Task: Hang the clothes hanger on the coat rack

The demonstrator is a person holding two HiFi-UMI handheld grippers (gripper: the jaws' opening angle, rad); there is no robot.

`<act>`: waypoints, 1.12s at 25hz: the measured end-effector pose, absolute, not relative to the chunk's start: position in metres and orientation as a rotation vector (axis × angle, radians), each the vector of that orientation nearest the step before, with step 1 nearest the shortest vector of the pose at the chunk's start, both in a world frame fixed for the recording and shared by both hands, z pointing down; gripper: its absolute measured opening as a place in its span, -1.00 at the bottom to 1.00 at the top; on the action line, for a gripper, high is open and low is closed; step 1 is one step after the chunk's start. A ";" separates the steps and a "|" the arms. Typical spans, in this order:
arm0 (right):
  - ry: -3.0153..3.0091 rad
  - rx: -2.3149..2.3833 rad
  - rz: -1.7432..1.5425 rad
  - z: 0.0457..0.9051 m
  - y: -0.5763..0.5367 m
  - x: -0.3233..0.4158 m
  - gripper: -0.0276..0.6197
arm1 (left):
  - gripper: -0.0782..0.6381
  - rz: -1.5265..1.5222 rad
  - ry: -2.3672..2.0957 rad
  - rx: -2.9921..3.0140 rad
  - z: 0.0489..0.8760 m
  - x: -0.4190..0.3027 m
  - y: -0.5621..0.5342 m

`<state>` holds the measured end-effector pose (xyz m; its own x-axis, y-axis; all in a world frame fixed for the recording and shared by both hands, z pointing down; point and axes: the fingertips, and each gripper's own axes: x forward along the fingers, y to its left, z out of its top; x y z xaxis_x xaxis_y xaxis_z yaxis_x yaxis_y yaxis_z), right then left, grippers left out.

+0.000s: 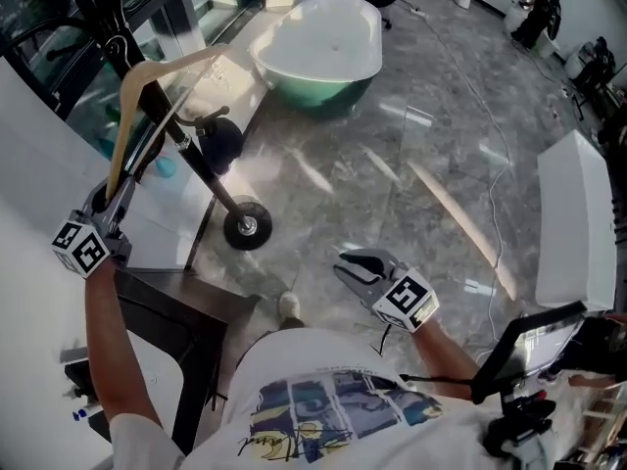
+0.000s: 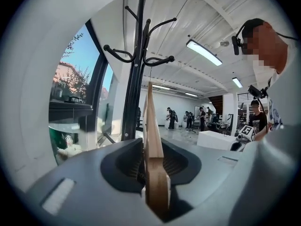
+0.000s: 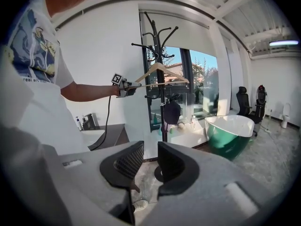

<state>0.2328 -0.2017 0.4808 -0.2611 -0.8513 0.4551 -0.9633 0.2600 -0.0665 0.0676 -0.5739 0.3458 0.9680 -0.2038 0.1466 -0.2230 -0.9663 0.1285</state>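
A light wooden hanger (image 1: 162,67) is up against the top of the black coat rack (image 1: 201,164). In the left gripper view its thin wire hook rises to one of the rack's curved arms (image 2: 157,60). My left gripper (image 1: 113,192) is at the hanger's lower end. The wood (image 2: 151,126) stands edge-on between the pads with a dark gap on each side, so the jaws are open around it. The right gripper view shows the hanger (image 3: 160,69) level at the rack (image 3: 162,93). My right gripper (image 1: 364,267) hovers low over the floor, open with nothing in it (image 3: 146,161).
A green and white bathtub (image 1: 323,47) stands beyond the rack. A dark bag (image 3: 171,112) hangs lower on the rack. A dark counter (image 1: 186,302) is below my left arm, with a glass wall behind the rack. A white box (image 1: 573,223) is at the right.
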 end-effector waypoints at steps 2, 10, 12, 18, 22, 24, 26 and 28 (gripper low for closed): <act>-2.215 1.663 0.473 0.481 -0.197 0.233 -0.63 | -0.36 0.215 -0.397 2.965 0.349 0.061 -0.576; -2.228 1.658 0.459 0.480 -0.166 0.232 -0.63 | -0.06 0.248 -0.661 2.926 0.358 0.026 -0.559; -2.238 1.652 0.447 0.479 -0.155 0.229 -0.63 | -0.02 0.242 -0.717 2.912 0.359 0.014 -0.545; -2.265 1.619 0.411 0.478 -0.120 0.215 -0.63 | 0.08 0.243 -0.867 2.882 0.373 -0.022 -0.484; -2.278 1.604 0.384 0.475 -0.099 0.205 -0.63 | 0.07 0.259 -0.895 2.848 0.391 -0.033 -0.425; -2.286 1.596 0.373 0.473 -0.091 0.200 -0.63 | 0.06 0.285 -0.862 2.841 0.401 -0.030 -0.386; -2.302 1.599 0.371 0.473 -0.081 0.194 -0.64 | 0.02 0.306 -0.802 2.839 0.410 -0.020 -0.341; -2.324 1.600 0.370 0.473 -0.074 0.185 -0.64 | -0.03 0.312 -0.741 2.837 0.418 -0.010 -0.297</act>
<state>0.1846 -0.0737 0.4730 -0.3384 -0.8604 0.3811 -0.9362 0.3487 -0.0440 -0.0098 -0.2973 0.4176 0.8526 -0.4588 0.2501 -0.4994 -0.8563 0.1316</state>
